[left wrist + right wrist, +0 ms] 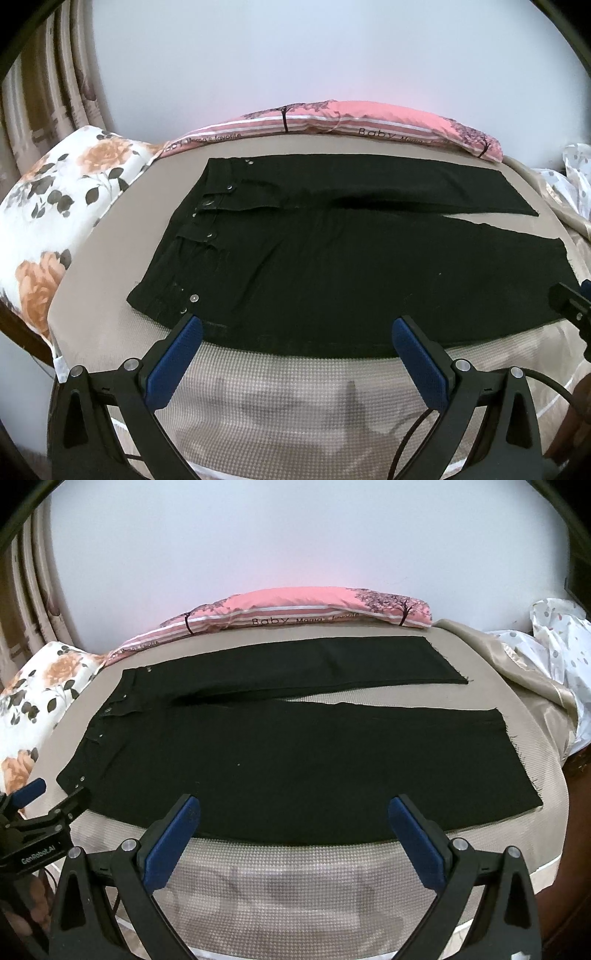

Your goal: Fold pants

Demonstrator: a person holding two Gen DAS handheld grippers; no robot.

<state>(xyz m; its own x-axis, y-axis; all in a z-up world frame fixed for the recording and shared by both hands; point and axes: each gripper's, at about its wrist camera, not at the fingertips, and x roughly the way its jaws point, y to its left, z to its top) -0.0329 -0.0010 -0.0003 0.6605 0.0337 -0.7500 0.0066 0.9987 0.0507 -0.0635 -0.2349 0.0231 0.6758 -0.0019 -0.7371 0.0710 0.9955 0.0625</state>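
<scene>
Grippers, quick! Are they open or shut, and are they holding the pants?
Left gripper: open, holding nothing, at the near edge of the black pants.
Right gripper: open, holding nothing.

right gripper (293, 814): fingers spread wide, over near edge of black pants (295, 760) | pants: flat on beige bed cover (295, 878), waistband left, legs apart | left gripper (55, 801): near waistband corner | pink pillow (295, 609): behind

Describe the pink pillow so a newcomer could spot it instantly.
Start at the bed with black pants spread flat. Beyond them, against the white wall, lies the pink pillow. Unlike the floral pillow at left, it has white stripes, tree prints and "Baby" lettering.
</scene>
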